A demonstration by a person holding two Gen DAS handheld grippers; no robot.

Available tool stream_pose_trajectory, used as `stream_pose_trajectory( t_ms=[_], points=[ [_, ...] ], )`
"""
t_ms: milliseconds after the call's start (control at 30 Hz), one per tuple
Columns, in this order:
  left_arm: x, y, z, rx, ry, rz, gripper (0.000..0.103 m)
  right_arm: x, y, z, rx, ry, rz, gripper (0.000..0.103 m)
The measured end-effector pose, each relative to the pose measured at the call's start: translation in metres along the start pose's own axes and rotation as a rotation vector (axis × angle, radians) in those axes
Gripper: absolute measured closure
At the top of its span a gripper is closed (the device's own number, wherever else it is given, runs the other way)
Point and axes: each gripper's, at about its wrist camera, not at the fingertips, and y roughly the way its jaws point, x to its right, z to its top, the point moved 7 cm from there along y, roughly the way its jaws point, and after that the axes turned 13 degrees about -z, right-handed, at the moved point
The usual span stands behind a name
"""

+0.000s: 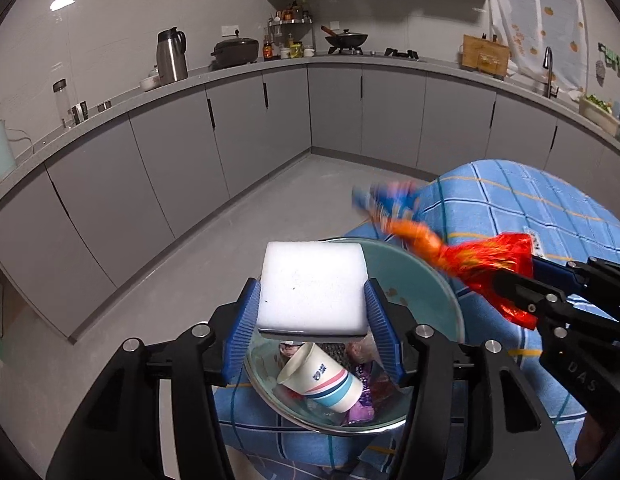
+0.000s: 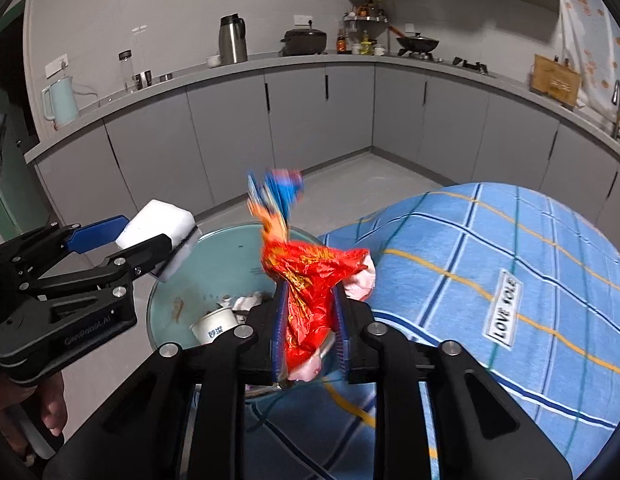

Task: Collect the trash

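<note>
Between the blue ribbed pads of the left gripper (image 1: 312, 292), a white sponge block (image 1: 312, 284), square-cornered and clean, clamped at both sides and held flat. On that gripper's black body, seen from the right wrist, pale lettering reading roughly "GenRobot.AI"; on the right gripper's body, seen from the left wrist, the letters "DAS". Between the pads of the right gripper (image 2: 310, 292), a crumpled red foil wrapper (image 2: 310, 276) with gold print, bunched tight at the jaws, flaring orange and blue past the fingertips, blurred at its far end; no print legible on it. Wrapper filling the gap from pad to pad, yet pinched or merely lodged there: cannot tell. Directly beneath and just beyond both sets of fingertips, a round teal bin (image 1: 426, 276), open-topped, brown smears on its inner wall. Inside, a tipped white paper cup (image 1: 322, 380) with pink and blue bands and a small blue logo too small to read, touching a purple packet (image 1: 364, 400) and other scraps. To the right of the bin and past the right gripper, a blue checked cloth (image 2: 510, 240) with yellow lines, bearing a white tag (image 2: 504, 310) reading "LOVE" plus a second word ending "OLE". Farther off, grey cabinets under a grey counter (image 2: 310, 60), with a steel flask (image 2: 232, 40), a wok (image 2: 417, 44) and a pale kettle (image 2: 62, 100).
</note>
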Motion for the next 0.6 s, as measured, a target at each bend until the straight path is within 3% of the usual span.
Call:
stream_pose_trajectory(
  t_ms=[67,267,600],
  points=[
    [-0.002,0.000,0.000,0.001,-0.007,0.001,0.041,-0.001,0.004,-0.001,-0.001,0.011,0.018,0.049],
    [-0.010,-0.005,0.000,0.013,-0.017,0.029,0.029,0.008,-0.001,-0.005,0.002,0.032,0.001,0.048],
    [-0.014,-0.035,0.001,0.062,-0.031,0.043,0.016,0.024,-0.047,0.002,0.099,0.073,-0.038,0.041]
  ],
)
